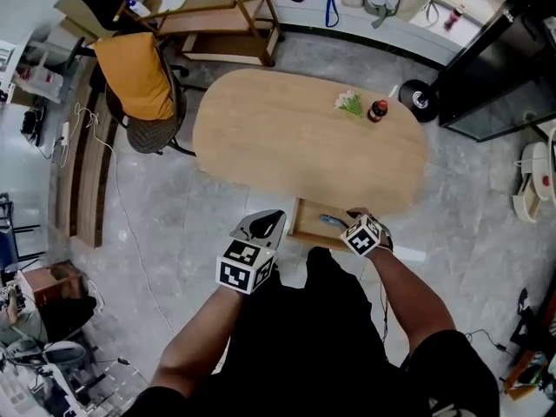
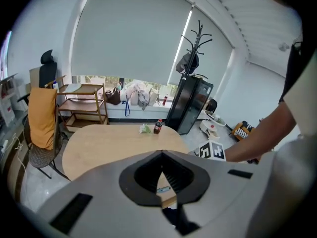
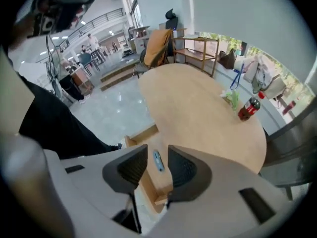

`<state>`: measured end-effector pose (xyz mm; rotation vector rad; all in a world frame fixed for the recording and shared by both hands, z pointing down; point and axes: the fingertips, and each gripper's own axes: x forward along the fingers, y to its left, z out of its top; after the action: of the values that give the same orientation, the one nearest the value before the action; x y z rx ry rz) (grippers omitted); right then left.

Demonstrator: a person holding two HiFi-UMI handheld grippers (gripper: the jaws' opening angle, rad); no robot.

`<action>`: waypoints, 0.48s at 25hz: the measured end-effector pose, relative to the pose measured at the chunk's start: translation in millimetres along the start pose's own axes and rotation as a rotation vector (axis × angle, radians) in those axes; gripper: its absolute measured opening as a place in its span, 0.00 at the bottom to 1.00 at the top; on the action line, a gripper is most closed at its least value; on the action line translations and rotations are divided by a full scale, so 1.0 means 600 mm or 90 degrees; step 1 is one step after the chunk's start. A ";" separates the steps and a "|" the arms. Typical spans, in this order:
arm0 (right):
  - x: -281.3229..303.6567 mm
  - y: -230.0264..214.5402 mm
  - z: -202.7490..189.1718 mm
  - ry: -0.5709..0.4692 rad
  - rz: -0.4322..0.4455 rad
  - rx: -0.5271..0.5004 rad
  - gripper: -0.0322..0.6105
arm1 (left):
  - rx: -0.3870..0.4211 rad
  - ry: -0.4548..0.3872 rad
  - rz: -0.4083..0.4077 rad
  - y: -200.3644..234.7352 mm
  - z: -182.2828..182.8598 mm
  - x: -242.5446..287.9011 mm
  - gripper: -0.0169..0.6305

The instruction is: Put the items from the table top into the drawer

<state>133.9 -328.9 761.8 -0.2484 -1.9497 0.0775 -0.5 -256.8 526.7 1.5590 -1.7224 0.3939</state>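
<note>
On the far right of the oval wooden table [image 1: 287, 137] stand a small dark bottle with a red cap [image 1: 376, 110] and a green-and-white bundle [image 1: 348, 102]. Both also show in the right gripper view, the bottle [image 3: 248, 109] beside the bundle [image 3: 232, 99]. Under the table's near edge a wooden drawer [image 1: 301, 226] stands pulled out, with a small blue item [image 1: 332, 221] lying in it. My right gripper [image 3: 157, 150] hangs open and empty high above that blue item [image 3: 158, 161]. My left gripper [image 2: 162, 155], left of the drawer, is shut with nothing in it.
A chair draped in orange cloth [image 1: 135, 76] stands left of the table, with a wooden shelf unit [image 1: 217, 16] behind it. A black cabinet [image 1: 495, 59] and a round black stand base [image 1: 419, 99] are at the far right. The person's dark-clothed body fills the near foreground.
</note>
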 end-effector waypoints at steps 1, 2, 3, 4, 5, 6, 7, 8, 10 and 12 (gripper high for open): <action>-0.028 0.002 0.021 -0.026 0.000 0.010 0.22 | 0.012 -0.006 -0.008 -0.006 0.009 -0.012 0.03; -0.059 0.004 0.045 -0.059 -0.004 0.016 0.19 | 0.026 -0.014 -0.017 -0.011 0.020 -0.023 0.03; -0.091 0.004 0.072 -0.097 -0.011 0.021 0.14 | 0.041 -0.025 -0.026 -0.016 0.033 -0.033 0.03; -0.123 0.004 0.101 -0.139 -0.019 0.028 0.10 | 0.053 -0.038 -0.034 -0.018 0.048 -0.042 0.03; -0.155 0.006 0.130 -0.182 -0.028 0.038 0.08 | 0.061 -0.051 -0.043 -0.020 0.064 -0.051 0.03; -0.188 0.010 0.157 -0.220 -0.036 0.053 0.07 | 0.067 -0.064 -0.052 -0.022 0.078 -0.061 0.03; -0.219 0.018 0.181 -0.256 -0.041 0.073 0.07 | 0.071 -0.075 -0.060 -0.023 0.090 -0.072 0.03; -0.249 0.030 0.202 -0.290 -0.044 0.098 0.06 | 0.077 -0.084 -0.068 -0.023 0.097 -0.084 0.03; -0.302 0.064 0.234 -0.356 -0.051 0.162 0.06 | 0.096 -0.097 -0.082 -0.021 0.100 -0.113 0.03; -0.348 0.112 0.259 -0.421 -0.063 0.225 0.06 | 0.124 -0.106 -0.100 -0.017 0.089 -0.151 0.03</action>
<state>76.0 -297.2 501.2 0.1312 -2.5500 0.4853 -12.1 -231.0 425.0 1.9012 -1.7108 0.3696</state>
